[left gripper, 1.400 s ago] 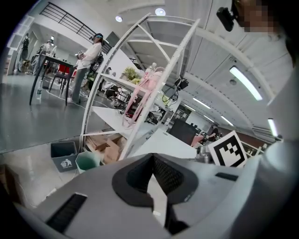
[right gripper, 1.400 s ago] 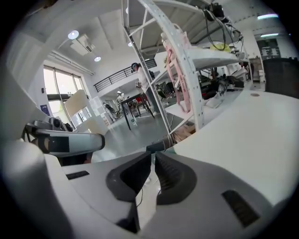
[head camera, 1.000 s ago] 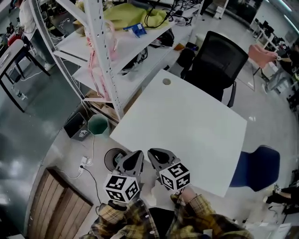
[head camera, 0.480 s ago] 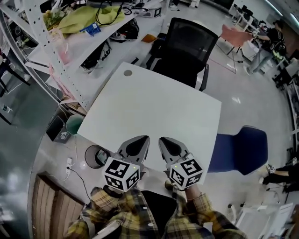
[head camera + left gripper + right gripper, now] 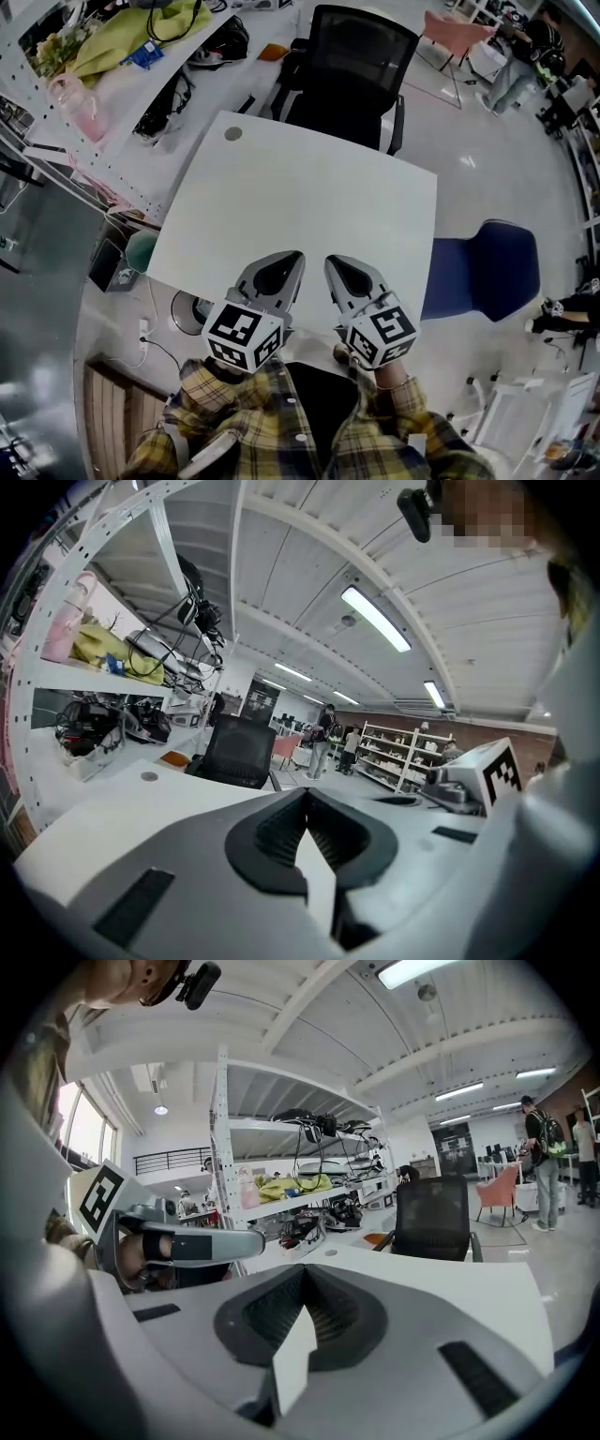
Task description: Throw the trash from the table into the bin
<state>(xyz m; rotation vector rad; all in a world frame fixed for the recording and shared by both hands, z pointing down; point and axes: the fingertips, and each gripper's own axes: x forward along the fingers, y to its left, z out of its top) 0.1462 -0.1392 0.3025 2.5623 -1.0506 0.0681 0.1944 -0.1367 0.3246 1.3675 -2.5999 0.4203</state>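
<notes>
As the left gripper (image 5: 279,265) and right gripper (image 5: 339,270) are hovering side by side at the near edge of the table (image 5: 309,187), the head view is showing the bin (image 5: 190,311) standing on the floor just beside the table's near left corner. Left gripper view: its jaws are meeting tip to tip, pointing across the table toward a chair (image 5: 234,752). Right gripper view: its jaws are likewise pressing together on themselves.
</notes>
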